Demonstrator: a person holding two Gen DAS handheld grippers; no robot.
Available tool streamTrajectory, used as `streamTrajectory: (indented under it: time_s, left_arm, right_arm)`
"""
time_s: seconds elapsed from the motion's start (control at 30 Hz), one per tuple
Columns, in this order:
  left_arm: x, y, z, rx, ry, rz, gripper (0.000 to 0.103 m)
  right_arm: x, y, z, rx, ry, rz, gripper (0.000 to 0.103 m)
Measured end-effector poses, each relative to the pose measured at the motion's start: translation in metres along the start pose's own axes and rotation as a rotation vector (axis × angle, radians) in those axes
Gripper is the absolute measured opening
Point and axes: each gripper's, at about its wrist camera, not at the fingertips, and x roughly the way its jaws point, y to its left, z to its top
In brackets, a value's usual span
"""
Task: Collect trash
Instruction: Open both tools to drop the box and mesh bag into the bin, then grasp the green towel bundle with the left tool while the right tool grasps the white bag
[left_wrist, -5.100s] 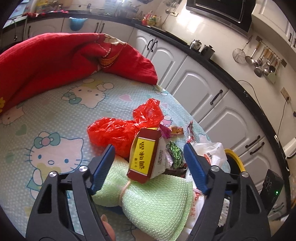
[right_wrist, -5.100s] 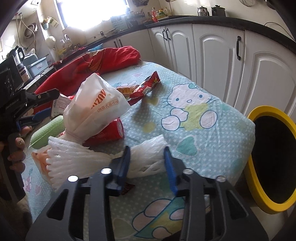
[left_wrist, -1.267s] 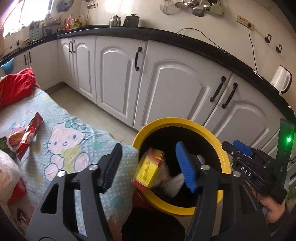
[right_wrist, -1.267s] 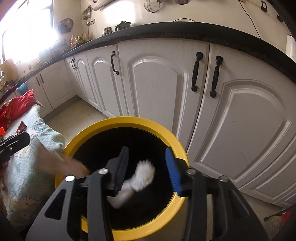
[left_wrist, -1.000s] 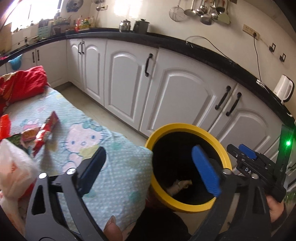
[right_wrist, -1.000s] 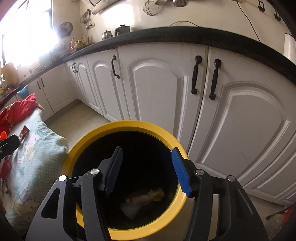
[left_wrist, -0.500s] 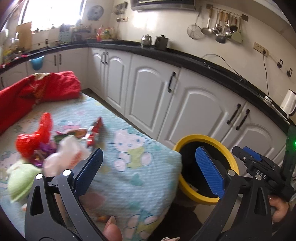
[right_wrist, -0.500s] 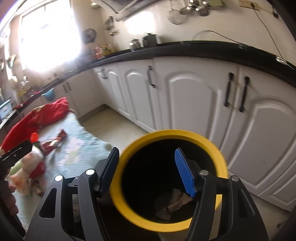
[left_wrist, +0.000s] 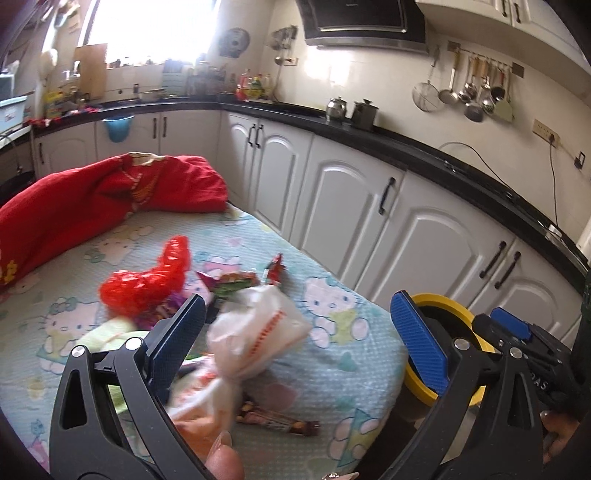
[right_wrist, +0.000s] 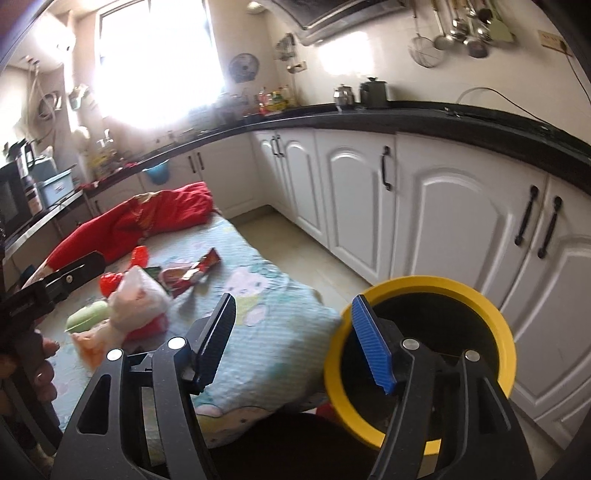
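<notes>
My left gripper (left_wrist: 295, 332) is open above the table's near end, with nothing gripped. Below it lies a knotted white plastic bag (left_wrist: 258, 332). A red plastic bag (left_wrist: 147, 280), snack wrappers (left_wrist: 236, 278), a green foam sleeve (left_wrist: 107, 332) and a brown wrapper (left_wrist: 277, 419) lie around the white bag. My right gripper (right_wrist: 293, 341) hangs between the table corner and the yellow-rimmed bin (right_wrist: 498, 314), its jaws opening with nothing between them. The same white bag (right_wrist: 136, 295) shows in the right wrist view, with the left gripper (right_wrist: 66, 277) at that view's left edge.
The table wears a Hello Kitty cloth (left_wrist: 332, 362), and a red blanket (left_wrist: 92, 199) is heaped at its far end. White cabinets (right_wrist: 461, 221) under a black counter run close behind the bin. A strip of floor (right_wrist: 295, 236) separates table and cabinets.
Both grippers let a box and white foam netting drop into the bin. They then rose and swung left, from over the bin toward the table; the right jaws widened.
</notes>
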Motion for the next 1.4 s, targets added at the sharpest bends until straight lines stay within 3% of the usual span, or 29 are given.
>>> streamTrajectory:
  time_s: [0.43,0.77,1.0,1.23,1.33,1.4]
  left_arm:
    - [-0.019,0.073,0.003,-0.105,-0.018,0.115,0.092]
    - [-0.021,0.148,-0.006,-0.237,0.021,0.211,0.092]
    - [-0.009,0.203,-0.022,-0.4,0.11,0.182,0.092]
    - [0.015,0.225,-0.041,-0.545,0.206,0.059,0.092]
    - [0.026,0.228,-0.047,-0.59,0.236,0.02,0.092]
    - [0.028,0.226,-0.048,-0.586,0.232,0.022,0.092]
  right_arm:
    - [0.019,0.061,0.009,-0.069,0.022,0.137,0.067]
    - [0.062,0.108,0.012,-0.109,0.093,0.213,0.067]
    - [0.095,0.126,0.01,-0.114,0.149,0.239,0.066]
    - [0.118,0.131,0.006,-0.112,0.208,0.266,0.051]
    - [0.122,0.133,0.004,-0.121,0.229,0.281,0.031]
    - [0.121,0.134,0.003,-0.131,0.226,0.286,0.024]
